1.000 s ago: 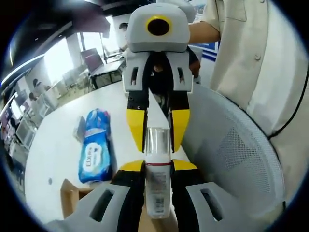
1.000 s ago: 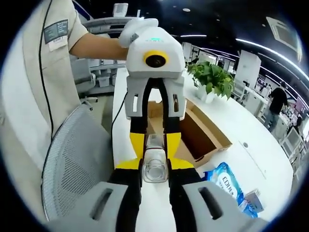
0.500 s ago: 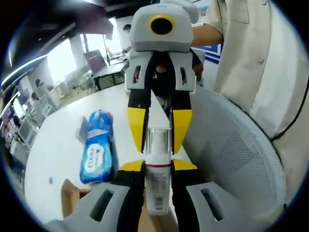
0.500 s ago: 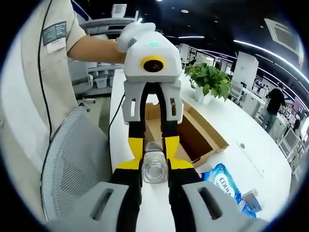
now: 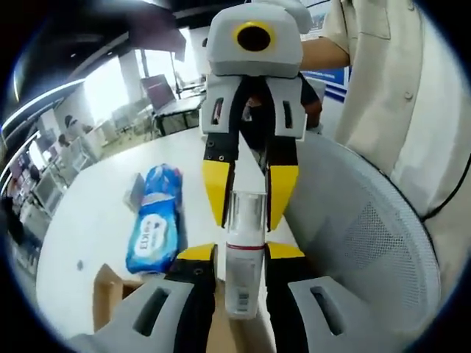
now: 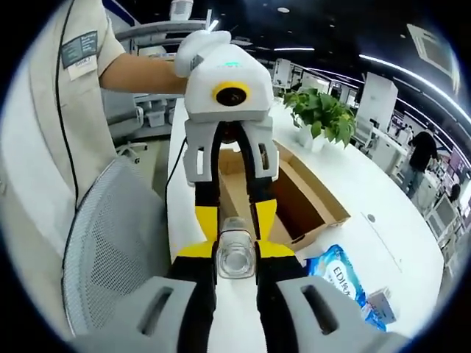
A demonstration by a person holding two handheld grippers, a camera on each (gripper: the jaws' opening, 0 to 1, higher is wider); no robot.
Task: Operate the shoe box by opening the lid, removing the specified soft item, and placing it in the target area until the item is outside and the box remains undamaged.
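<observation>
One shoe box open, one bottle clamped between both grippers' fingers, one blue pack on table

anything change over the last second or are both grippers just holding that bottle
Little changed. Both the left gripper and right gripper stay shut on the bottle, held over the table; the views only shifted a little. The blue wipes pack and open box lie as before.

Blue wipes pack reads "EDI", perhaps more beyond.
</observation>
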